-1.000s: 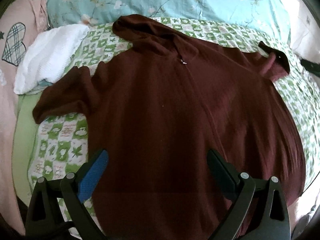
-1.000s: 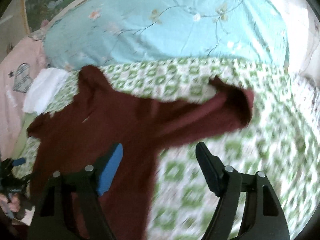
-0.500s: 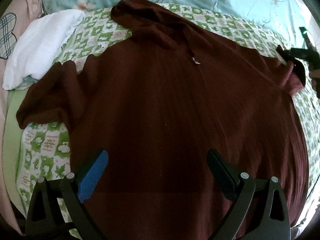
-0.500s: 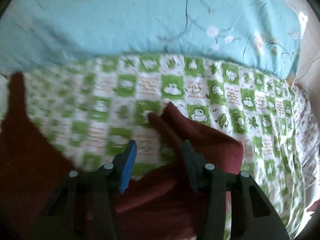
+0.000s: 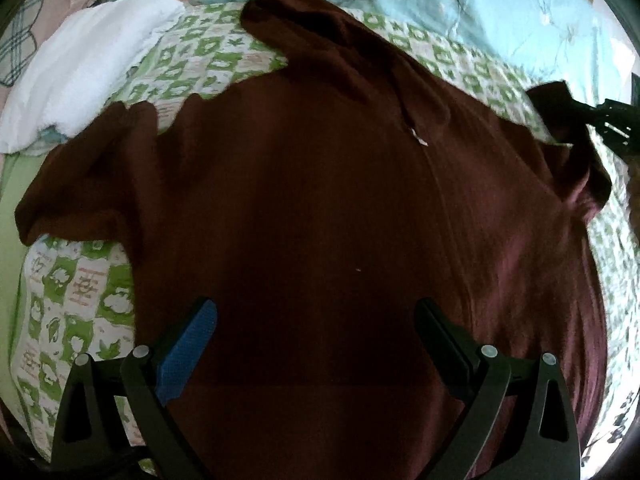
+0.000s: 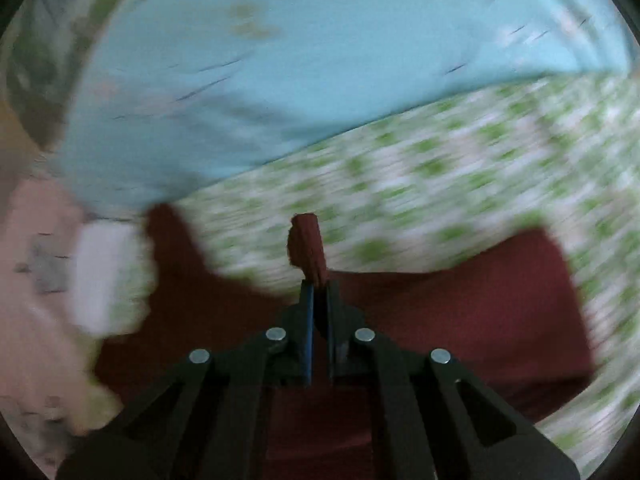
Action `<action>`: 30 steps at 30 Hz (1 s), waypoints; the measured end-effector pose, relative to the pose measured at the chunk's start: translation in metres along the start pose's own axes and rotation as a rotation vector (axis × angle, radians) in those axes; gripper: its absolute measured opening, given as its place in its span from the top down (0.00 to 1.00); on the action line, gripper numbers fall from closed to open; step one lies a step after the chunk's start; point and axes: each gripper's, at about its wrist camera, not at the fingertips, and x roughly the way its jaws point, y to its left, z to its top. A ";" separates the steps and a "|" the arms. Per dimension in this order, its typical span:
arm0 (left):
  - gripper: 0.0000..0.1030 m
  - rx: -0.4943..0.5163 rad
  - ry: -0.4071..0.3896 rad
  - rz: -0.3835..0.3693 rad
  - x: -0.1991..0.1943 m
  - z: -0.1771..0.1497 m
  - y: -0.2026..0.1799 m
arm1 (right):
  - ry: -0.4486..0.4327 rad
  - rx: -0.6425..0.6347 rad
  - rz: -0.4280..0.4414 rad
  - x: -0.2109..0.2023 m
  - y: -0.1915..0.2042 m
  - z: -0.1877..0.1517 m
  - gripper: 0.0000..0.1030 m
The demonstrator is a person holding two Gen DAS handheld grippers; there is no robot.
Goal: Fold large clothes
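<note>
Maroon hoodie [image 5: 320, 208] lies spread flat on the green-checked bed [image 5: 80, 292], zipper up, hood toward the blue pillow [image 5: 480, 4]. Left tool [image 5: 316, 328] hovers wide over its hem; right tool [image 6: 318, 300] pinches its sleeve cuff [image 6: 308, 244].

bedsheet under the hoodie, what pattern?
Green-and-white checked print on the bedsheet, under the maroon hoodie; clearest in left wrist view.

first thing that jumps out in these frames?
The big maroon hoodie spread front-up across the green-checked bedsheet, filling the left wrist view. Next, the right gripper, shut on the hoodie's sleeve cuff and lifting it. The left gripper hangs open above the hem.
</note>
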 end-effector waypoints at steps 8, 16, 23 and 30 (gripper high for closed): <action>0.04 -0.049 -0.045 -0.073 -0.024 -0.016 0.043 | 0.227 0.086 0.412 0.105 0.133 -0.098 0.95; 0.05 -0.165 -0.060 -0.201 -0.030 -0.022 0.087 | 0.413 -0.027 0.425 0.165 0.194 -0.154 0.91; 0.08 -0.171 -0.072 -0.282 -0.005 0.013 0.079 | 0.323 -0.022 0.365 0.131 0.169 -0.141 0.86; 0.42 -0.157 -0.060 -0.163 0.046 0.063 0.061 | 0.071 0.038 0.092 0.029 0.082 -0.115 0.86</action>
